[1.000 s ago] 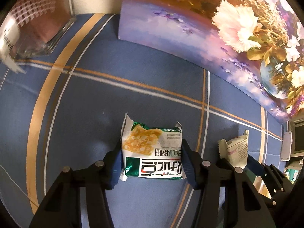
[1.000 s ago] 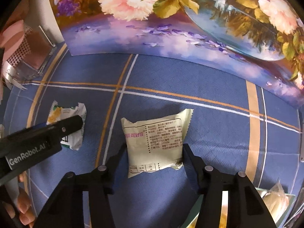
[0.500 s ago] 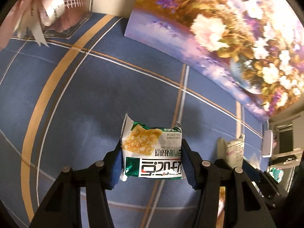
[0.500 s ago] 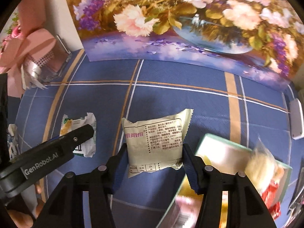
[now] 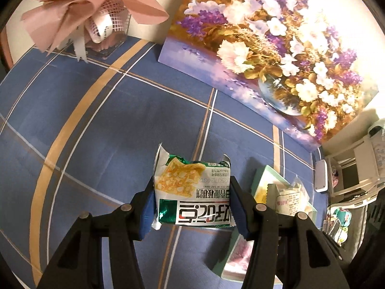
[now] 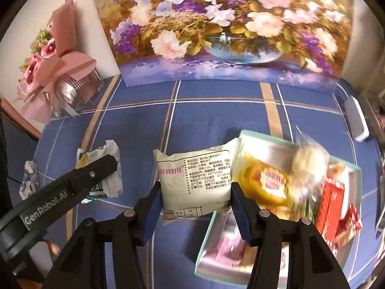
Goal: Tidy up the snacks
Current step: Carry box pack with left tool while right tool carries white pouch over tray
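Note:
My left gripper (image 5: 192, 207) is shut on a green and white cracker packet (image 5: 192, 192) and holds it above the blue checked cloth. My right gripper (image 6: 195, 195) is shut on a cream snack packet (image 6: 196, 180) with printed text, held beside the left edge of a pale green tray (image 6: 264, 139). The tray holds several snacks, among them a red packet (image 6: 329, 202) and a yellow one (image 6: 264, 185). In the right wrist view the left gripper's arm (image 6: 60, 192) and its green packet (image 6: 101, 159) show at the left. The tray also shows in the left wrist view (image 5: 264, 180).
A flower painting (image 6: 228, 29) leans against the wall at the back. A pink bouquet in a glass vase (image 6: 55, 72) stands at the back left. A small crumpled wrapper (image 6: 28, 178) lies at the far left. A white device (image 6: 357, 118) lies at the right edge.
Both grippers have lifted with their packets still held. The right gripper has moved right, bringing the tray of snacks into fuller view.

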`<action>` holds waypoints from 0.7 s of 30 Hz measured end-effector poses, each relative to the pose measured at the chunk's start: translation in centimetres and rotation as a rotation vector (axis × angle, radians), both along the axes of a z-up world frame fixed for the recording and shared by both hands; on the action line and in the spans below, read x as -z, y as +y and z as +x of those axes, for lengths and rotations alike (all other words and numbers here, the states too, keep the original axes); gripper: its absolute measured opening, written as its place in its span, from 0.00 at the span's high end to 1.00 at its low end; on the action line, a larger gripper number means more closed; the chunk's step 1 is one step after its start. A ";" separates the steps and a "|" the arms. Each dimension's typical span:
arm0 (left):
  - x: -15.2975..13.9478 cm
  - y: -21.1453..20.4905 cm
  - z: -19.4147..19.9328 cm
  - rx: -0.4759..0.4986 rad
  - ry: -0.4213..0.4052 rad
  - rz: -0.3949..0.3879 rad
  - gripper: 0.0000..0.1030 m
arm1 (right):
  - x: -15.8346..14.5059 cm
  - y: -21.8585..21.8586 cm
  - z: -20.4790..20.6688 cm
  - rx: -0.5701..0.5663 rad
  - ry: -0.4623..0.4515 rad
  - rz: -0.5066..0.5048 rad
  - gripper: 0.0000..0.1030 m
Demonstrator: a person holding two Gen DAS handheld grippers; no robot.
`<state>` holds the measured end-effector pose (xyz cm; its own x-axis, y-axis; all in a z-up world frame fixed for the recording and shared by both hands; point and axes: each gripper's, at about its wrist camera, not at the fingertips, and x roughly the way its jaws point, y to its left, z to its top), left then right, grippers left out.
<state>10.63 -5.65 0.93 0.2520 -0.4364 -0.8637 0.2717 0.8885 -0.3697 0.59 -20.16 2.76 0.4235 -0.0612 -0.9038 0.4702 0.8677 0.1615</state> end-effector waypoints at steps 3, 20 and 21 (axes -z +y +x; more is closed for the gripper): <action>-0.5 0.3 -1.4 -0.006 -0.010 -0.015 0.45 | -0.4 0.4 -1.4 0.020 -0.004 -0.005 0.44; -3.2 -4.2 -7.5 0.107 -0.118 -0.031 0.45 | -0.6 -3.9 -8.2 0.183 -0.018 0.019 0.43; -3.0 -4.6 -7.8 0.119 -0.117 -0.032 0.45 | -0.6 -4.6 -8.7 0.202 -0.016 0.016 0.43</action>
<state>2.87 -10.29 3.92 0.2944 -0.4963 -0.8167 0.4175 0.8355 -0.3573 -8.13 -24.77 3.34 0.4181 -0.1320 -0.8988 0.6314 0.7535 0.1831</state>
